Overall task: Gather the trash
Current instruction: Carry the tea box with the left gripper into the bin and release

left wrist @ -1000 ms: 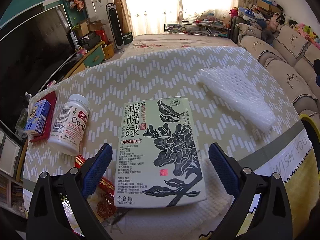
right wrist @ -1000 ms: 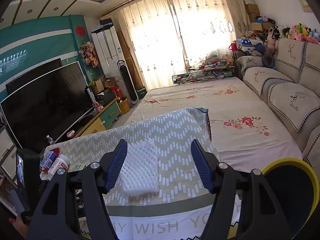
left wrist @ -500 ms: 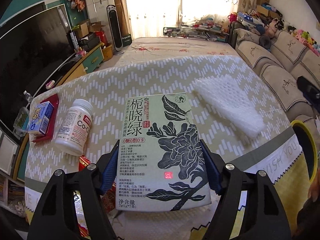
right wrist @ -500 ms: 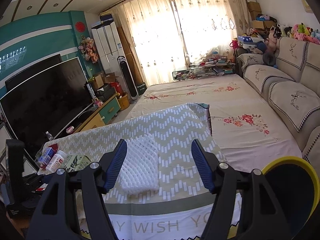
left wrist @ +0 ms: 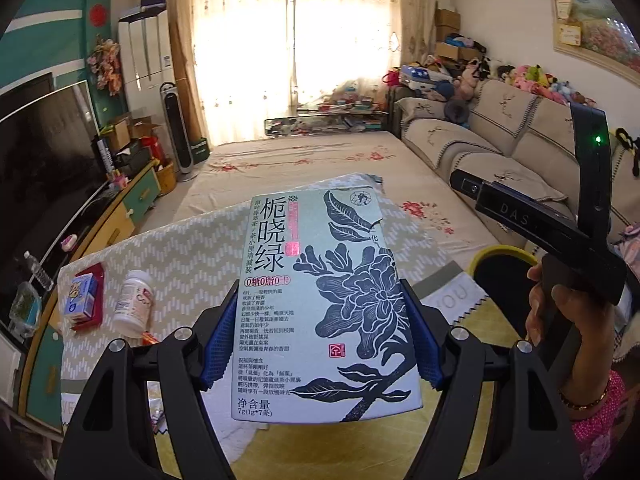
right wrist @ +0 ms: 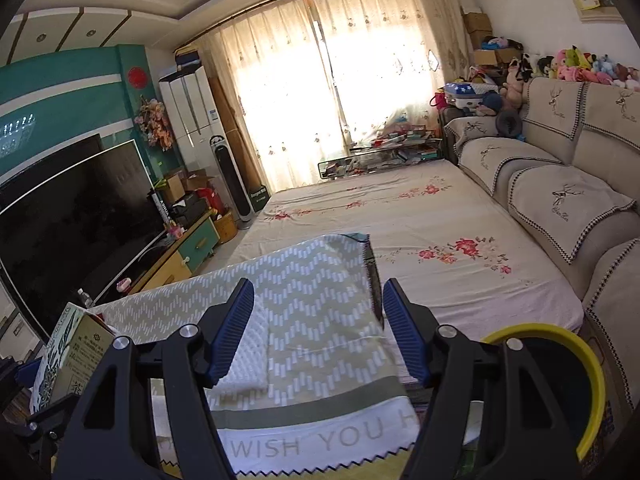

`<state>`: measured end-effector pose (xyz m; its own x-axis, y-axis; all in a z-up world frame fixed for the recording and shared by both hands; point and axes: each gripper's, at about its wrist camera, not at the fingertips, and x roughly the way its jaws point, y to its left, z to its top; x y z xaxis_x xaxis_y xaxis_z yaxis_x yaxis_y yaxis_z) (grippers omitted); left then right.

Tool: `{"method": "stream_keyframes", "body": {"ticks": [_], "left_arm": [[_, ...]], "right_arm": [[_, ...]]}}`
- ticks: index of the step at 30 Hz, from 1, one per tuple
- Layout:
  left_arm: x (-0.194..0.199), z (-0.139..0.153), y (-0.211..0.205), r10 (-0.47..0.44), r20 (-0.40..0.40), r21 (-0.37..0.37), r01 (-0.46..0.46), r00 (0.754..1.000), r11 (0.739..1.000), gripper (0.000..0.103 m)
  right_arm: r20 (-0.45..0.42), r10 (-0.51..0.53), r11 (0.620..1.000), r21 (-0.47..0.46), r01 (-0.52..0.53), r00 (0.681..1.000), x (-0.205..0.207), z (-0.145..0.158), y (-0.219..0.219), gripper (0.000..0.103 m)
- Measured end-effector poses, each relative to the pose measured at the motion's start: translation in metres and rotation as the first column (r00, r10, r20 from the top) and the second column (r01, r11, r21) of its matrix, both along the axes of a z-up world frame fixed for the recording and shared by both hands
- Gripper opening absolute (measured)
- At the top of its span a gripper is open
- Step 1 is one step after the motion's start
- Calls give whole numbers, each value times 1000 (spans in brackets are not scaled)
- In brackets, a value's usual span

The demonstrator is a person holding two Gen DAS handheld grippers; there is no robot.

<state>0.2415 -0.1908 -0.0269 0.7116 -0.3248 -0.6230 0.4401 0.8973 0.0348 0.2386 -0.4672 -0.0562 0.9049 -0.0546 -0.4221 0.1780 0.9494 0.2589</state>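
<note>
While the left tool (left wrist: 320, 344) has its blue pads pressed against the two long sides of the tea box (left wrist: 320, 300), the box hangs clear above the bench (left wrist: 192, 248), its printed flower face turned up and its far end pointing toward the bright curtains. Those jaws closed in only a moment back and now sit firm on the carton, about three-quarters spread. Below it the bench wears a zigzag-patterned cloth; near its left edge lie a white pill bottle (left wrist: 134, 304) on its side and, just beside that, a small blue carton (left wrist: 80, 296) resting on something red. A scrap of red wrapper (left wrist: 150, 338) peeks out at the near edge under the left finger. The right tool (right wrist: 318, 332) hovers over the bench's right end with its jaws apart and nothing between them; a white foam net sleeve (right wrist: 250, 356) lies on the cloth below, partly hidden by the left finger. Off the near right corner stands a dark bin with a yellow rim (right wrist: 560, 336). A hand (left wrist: 560, 312) at the right grips that tool's handle.
</note>
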Motion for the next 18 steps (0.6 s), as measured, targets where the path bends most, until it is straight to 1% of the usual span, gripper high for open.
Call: {"method": "stream_keyframes", "body": {"ticks": [2,4,7,9,11,13,17,18], "left_arm": [[-9,1,-21,-63,-14,2,63,998,998,73],[-17,0,-44,-134,-34,4,134,990,991,73],[-27,-4,-83,-228,-50,13,229,972,973,73],[-30,-7,-111,-276,-63,18,278,959,960,73],[-33,-13,-140,-327,-94,23,331,940,943,73],[-36,-21,-173,-375,-134,27,382,917,924,73],[-37,-45,-234,-435,-221,53,456,873,888,73],[-37,-51,-247,-440,-238,63,466,866,883,73]], "right_arm": [[31,-64,998,-18,65,997,-29,7,-24,64],[48,-133,991,-28,134,990,-62,10,-53,67],[41,-218,976,-22,219,975,-111,8,-96,68],[30,-264,963,-45,265,964,-139,4,-115,68],[-4,-310,948,-78,309,951,-159,-3,-131,68],[-32,-346,935,-88,342,938,-177,-10,-148,68],[-43,-400,915,-71,397,915,-202,-20,-176,68],[-39,-410,911,-60,407,911,-206,-21,-183,68]]}}
